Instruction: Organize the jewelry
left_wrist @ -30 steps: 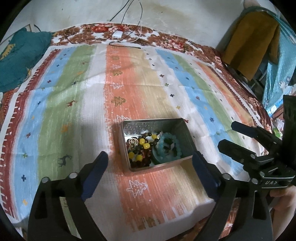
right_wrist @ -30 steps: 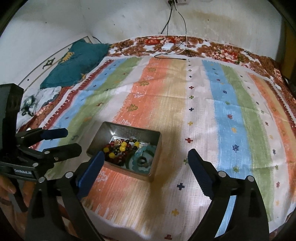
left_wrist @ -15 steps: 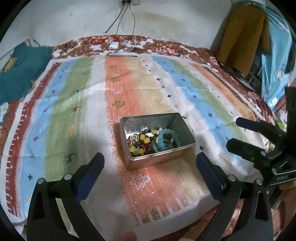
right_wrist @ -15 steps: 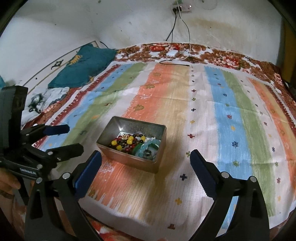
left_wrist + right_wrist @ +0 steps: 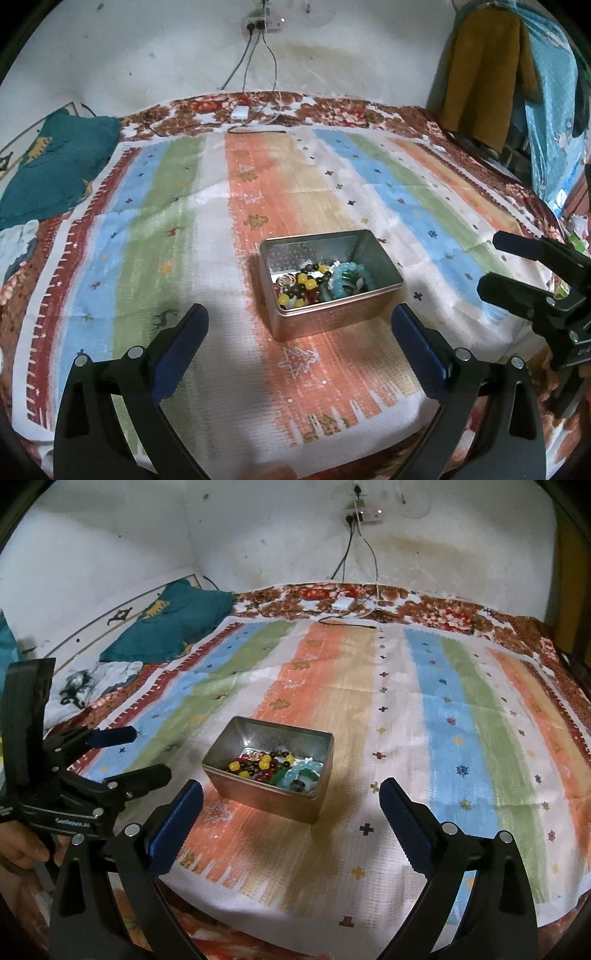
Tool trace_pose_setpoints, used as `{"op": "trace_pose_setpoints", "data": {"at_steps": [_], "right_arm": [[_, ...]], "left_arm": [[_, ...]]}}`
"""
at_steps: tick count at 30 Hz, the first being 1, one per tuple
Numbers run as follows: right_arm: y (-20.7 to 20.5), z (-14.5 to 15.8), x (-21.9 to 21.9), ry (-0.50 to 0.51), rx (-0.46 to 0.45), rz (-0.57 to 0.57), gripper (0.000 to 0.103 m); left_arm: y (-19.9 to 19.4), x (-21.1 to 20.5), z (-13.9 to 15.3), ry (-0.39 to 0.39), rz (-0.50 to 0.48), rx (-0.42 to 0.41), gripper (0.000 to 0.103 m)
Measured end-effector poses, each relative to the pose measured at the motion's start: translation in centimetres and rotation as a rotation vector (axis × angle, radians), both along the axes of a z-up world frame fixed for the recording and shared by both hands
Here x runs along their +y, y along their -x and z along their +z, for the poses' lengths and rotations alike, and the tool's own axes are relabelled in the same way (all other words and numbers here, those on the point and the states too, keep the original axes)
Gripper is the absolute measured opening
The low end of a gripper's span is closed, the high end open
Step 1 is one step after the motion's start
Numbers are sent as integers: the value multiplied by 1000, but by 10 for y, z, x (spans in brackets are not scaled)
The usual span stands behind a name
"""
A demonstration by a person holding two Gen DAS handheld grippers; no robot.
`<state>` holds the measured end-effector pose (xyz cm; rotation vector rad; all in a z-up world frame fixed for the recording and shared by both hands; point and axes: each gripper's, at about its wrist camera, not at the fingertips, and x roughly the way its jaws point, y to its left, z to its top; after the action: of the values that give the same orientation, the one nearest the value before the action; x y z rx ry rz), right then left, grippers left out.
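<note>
Hanging wide apart with nothing between them, the jaws of the left gripper (image 5: 299, 321) sit low over the near edge of a striped cloth (image 5: 155, 229), blue pads facing each other across the near wall of a metal tin (image 5: 334, 317). The right gripper (image 5: 291, 795) shows the same spread, its jaws empty, its pads flanking the tin's near corner from a little further off. Neither gripper touches the tin.

Seen from the left wrist, the right gripper's black fingers stand at the right edge of the view, clear of the cloth's contents. Seen from the right wrist, the left gripper is at the left edge, with a hand (image 5: 22, 845) wrapped around its handle.

The tin is rectangular, lidless and upright on the orange stripe near the cloth's front. Inside, piled toward the near side, lies the jewelry (image 5: 321, 282): a strand of yellow, dark red and brown beads (image 5: 258, 766), and beside it a pale turquoise beaded bracelet (image 5: 349, 277) with a green piece tucked against it. A small dark ring-like item (image 5: 298, 785) rests by the turquoise beads.

The cloth covers a bed with a floral bedspread (image 5: 443, 613). A teal pillow (image 5: 173, 627) lies at the far left, and cables (image 5: 347, 561) drop from a wall socket to a white adapter (image 5: 342, 603).
</note>
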<state>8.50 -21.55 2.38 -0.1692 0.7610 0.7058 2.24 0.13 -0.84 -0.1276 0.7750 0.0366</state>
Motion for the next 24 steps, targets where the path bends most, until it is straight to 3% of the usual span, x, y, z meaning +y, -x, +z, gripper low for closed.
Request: {"op": "trace_pose_setpoints", "data": {"at_steps": [24], "right_arm": [[6,-9,3,24,18,13,97]], "left_arm": [[4,-2,7,17,-18,-21,97]]}}
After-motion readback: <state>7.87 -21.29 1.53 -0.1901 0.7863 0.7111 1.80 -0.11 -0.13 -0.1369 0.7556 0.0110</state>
